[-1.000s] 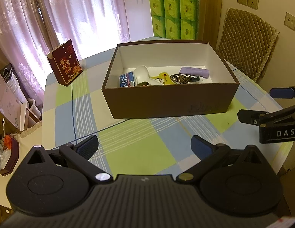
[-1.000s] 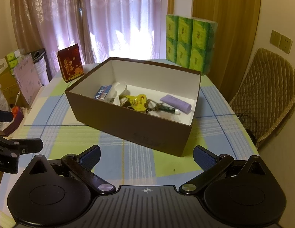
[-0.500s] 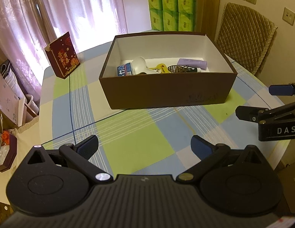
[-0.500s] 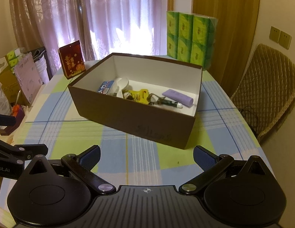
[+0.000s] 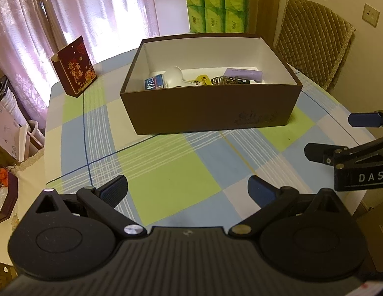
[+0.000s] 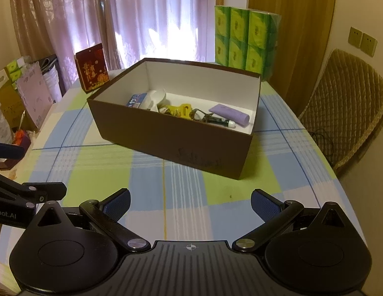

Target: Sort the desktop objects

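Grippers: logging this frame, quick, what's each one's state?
Left gripper: open, holding nothing.
Right gripper: open, holding nothing.

Sorted desk items fill an open brown box (image 6: 166,135) on a checked tablecloth.

Inside, against the white lining, lie a blue-and-white carton (image 6: 137,100) at the left, a white scoop-shaped object (image 6: 158,97) beside it, a yellow tag (image 6: 182,109) mid-box, a dark metal tool (image 6: 203,117), and 1 lilac tube (image 6: 228,113) lying flat at the right.
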The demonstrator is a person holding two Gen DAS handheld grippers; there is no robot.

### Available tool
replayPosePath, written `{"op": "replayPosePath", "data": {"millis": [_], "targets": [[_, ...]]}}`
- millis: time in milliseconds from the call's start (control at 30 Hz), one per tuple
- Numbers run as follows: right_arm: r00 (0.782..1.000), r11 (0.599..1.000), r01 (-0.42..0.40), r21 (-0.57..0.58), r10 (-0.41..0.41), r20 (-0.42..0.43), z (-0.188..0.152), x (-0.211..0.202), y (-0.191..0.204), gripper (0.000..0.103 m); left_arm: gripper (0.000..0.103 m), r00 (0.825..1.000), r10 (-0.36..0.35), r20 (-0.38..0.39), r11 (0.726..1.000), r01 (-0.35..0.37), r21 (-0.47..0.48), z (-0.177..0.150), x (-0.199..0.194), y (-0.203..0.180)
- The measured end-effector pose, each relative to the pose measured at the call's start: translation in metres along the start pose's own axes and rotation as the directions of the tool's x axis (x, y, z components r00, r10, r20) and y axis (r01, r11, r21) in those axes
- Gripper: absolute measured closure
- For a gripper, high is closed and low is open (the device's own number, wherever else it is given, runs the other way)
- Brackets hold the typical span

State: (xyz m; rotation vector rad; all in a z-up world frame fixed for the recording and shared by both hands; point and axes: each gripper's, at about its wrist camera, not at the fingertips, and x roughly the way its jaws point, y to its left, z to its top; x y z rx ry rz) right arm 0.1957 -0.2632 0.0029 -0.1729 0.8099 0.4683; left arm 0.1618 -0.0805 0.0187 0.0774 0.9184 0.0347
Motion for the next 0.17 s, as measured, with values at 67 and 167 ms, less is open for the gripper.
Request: {"op": "replayPosePath", "data": {"millis": [67, 167], "targets": [[1.0, 1.0, 0.001, 0.001, -0.001, -0.002, -0.0004, 0.0008, -0.001, 0.002, 0.001, 1.0, -0.01, 0.002, 1.0, 0.01, 0.0, 0.0002, 0.0009, -0.0003], [1.0, 1.0, 0.003, 0.001, -0.003, -0.003, 0.0009, 0.0024, -0.0027, 0.002, 0.001, 1.0, -0.016, 0.014, 1.0, 0.016, -0.001, 0.0011, 0.0013, -0.0007]]}}
